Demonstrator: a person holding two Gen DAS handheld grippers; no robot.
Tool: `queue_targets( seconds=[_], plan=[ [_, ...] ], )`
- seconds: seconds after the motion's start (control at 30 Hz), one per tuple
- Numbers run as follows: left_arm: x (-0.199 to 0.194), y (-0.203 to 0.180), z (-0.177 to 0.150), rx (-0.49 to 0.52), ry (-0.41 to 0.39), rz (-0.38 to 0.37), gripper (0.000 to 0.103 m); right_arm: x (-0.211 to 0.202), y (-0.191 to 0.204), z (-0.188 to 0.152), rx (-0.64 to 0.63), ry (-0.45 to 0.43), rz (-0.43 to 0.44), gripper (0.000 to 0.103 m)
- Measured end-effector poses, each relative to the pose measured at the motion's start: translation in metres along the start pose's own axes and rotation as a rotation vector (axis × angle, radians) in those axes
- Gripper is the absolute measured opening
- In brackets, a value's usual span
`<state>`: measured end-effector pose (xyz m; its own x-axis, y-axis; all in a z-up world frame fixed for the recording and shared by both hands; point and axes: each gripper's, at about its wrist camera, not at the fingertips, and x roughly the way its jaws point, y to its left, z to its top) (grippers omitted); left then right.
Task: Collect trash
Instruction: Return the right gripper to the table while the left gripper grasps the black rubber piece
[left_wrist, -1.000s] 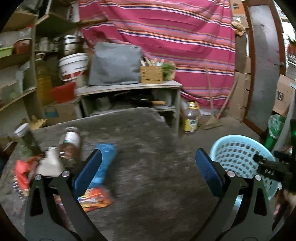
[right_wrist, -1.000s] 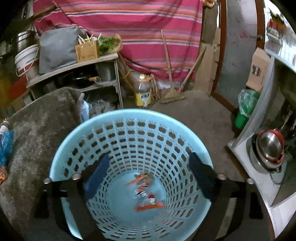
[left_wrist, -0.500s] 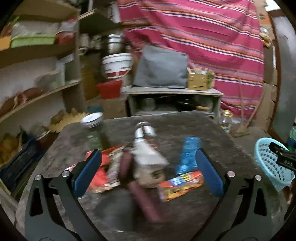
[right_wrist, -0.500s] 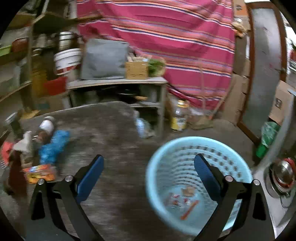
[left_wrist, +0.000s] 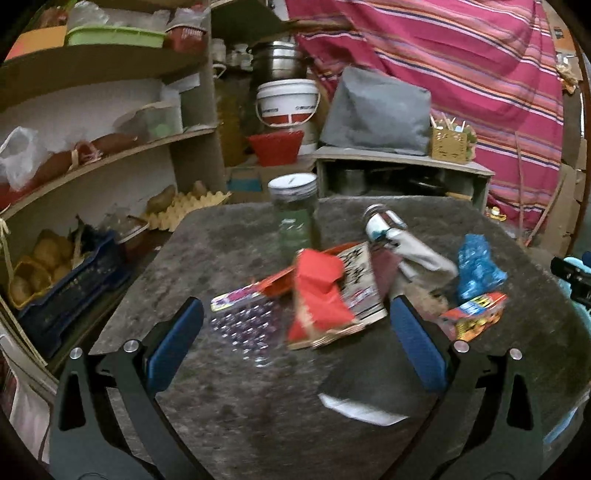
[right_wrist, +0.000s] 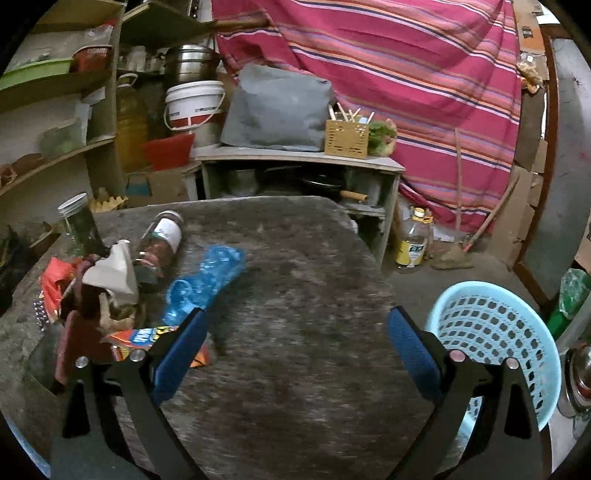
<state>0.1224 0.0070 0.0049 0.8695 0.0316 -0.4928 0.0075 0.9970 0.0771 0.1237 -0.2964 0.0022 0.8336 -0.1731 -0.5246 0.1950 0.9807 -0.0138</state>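
The trash lies heaped on the grey stone-like table (left_wrist: 229, 424): a crumpled red wrapper (left_wrist: 317, 295) sits dead ahead of the left gripper (left_wrist: 295, 347), between its 2 blue-padded fingers, long axis running away from the camera, atop a flat printed carton (left_wrist: 360, 284). Beside it lie a stippled foil pack (left_wrist: 247, 328), a crinkled blue plastic bag (right_wrist: 207, 280) and a tipped glass bottle (right_wrist: 162, 240). Both grippers gape wide and empty; the left is nearer the heap, while the right gripper (right_wrist: 295, 350) hovers over bare table near the perforated blue basket (right_wrist: 495, 332), off the table's right edge
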Motion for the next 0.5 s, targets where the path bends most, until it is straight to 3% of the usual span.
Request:
queue_targets(
  seconds=[0.13, 0.5],
  plan=[
    [0.009, 0.012, -0.009, -0.012, 0.030, 0.011, 0.098, 0.003, 0.013, -0.004, -0.026, 0.009, 0.017, 0.096],
    [0.022, 0.024, -0.027, -0.034, 0.095, -0.062, 0.098, 0.007, 0.012, -0.012, -0.042, 0.032, -0.004, 0.096]
  ],
)
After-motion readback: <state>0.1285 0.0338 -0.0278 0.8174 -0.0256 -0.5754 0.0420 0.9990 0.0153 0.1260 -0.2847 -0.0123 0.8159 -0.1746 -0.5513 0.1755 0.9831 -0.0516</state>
